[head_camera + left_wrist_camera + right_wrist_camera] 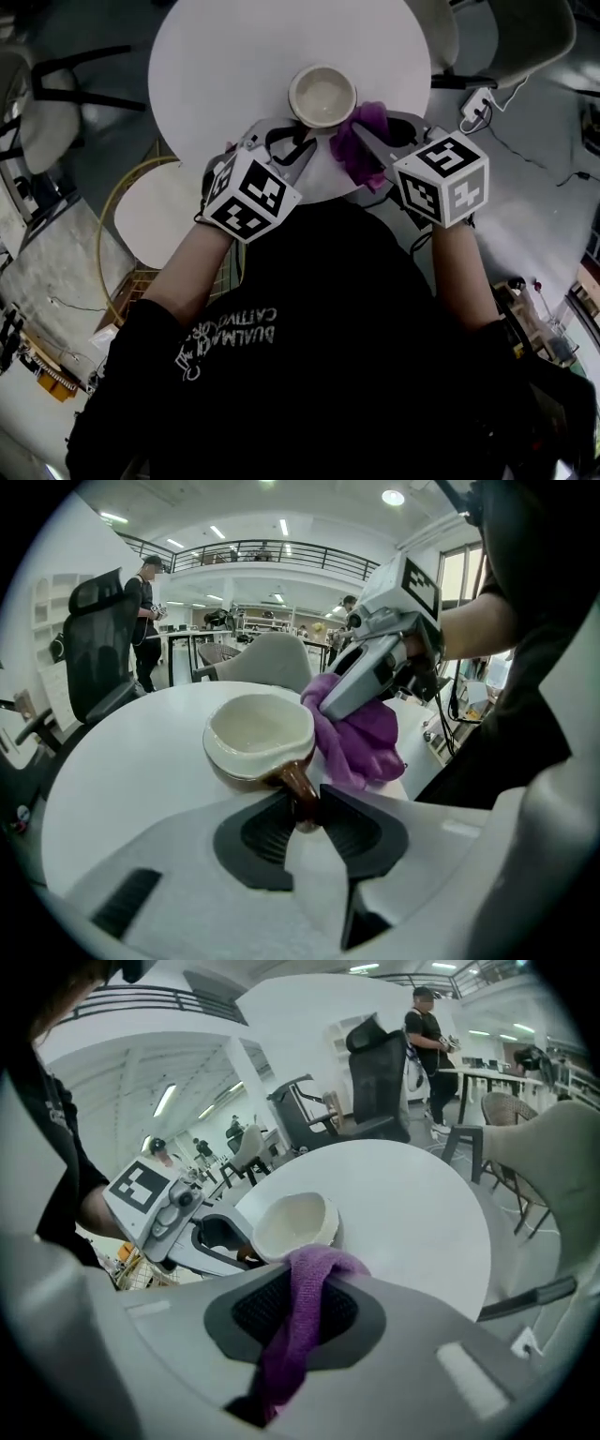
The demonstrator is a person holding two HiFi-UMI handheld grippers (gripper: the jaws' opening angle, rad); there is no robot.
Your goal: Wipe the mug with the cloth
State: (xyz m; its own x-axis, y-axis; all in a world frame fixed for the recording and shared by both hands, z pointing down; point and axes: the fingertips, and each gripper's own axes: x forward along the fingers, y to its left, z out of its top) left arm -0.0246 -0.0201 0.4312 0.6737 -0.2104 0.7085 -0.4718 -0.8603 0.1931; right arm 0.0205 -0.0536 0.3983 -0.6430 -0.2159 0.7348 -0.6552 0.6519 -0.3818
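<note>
The mug (322,96) stands upright on the round white tabletop (216,66), near the tabletop's lower edge in the head view and just above the two claws. It is cream inside, with a brown handle (298,785) that points toward the person.

In the left gripper view, the left claw (302,808) is partly closed. Its two dark ribbed pads are set narrowly apart and pinch the handle between their tips, with the cup of the mug just beyond them at the frame's centre.

The right claw (298,1321) is clamped on the purple cloth (300,1326). In the right gripper view, the cloth runs as a bunched strip between the nearly closed pads. It hangs out toward the bottom of the frame and folds over the jaw tips at the top.

In the left gripper view, the free bunch of cloth lies against the mug's outer wall on the right of the frame, just below the rim. The right claw comes down to it from the upper right.

In the head view, the two claws angle inward from the lower left and lower right. The cloth sits between the right one and the mug.
</note>
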